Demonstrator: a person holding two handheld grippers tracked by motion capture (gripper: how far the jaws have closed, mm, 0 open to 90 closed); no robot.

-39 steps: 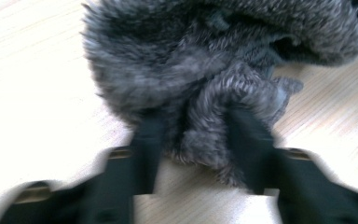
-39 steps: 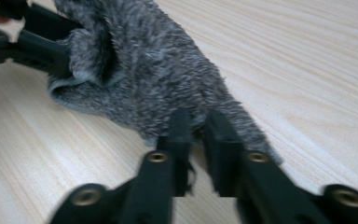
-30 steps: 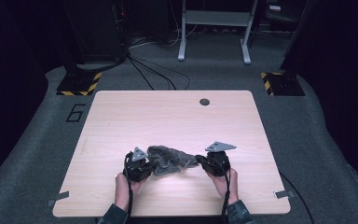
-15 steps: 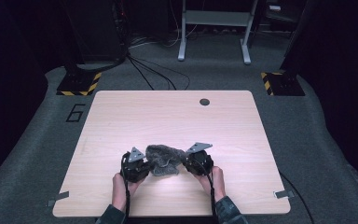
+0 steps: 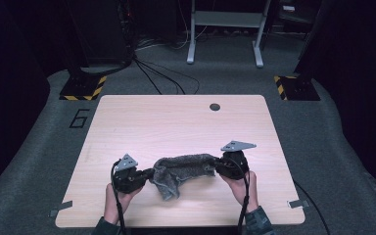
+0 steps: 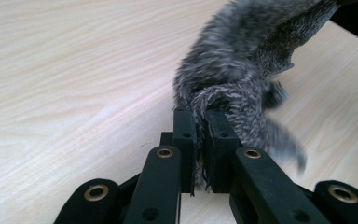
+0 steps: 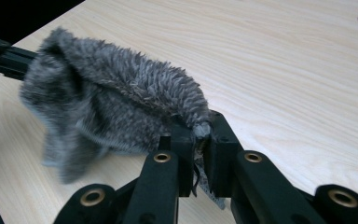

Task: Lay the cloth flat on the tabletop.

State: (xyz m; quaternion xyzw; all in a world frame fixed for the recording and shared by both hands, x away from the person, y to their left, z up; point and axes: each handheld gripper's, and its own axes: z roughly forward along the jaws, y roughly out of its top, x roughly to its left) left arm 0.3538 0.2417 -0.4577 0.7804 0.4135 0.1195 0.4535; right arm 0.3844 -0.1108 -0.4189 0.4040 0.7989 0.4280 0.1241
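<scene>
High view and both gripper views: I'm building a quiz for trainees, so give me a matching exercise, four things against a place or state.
1. fluffy grey cloth
2. left gripper
3. right gripper
4. small dark round hole

a. in the pale wooden table's far edge
b. clamped on the cloth's right end
c. stretched between both grippers
d. clamped on the cloth's left end

Pairs: 1-c, 2-d, 3-b, 4-a

Lab or studio: lone wooden table (image 5: 176, 122), grey carpet (image 5: 352, 156), hazard-taped stand bases (image 5: 83, 87), floor cables (image 5: 161, 78).
</scene>
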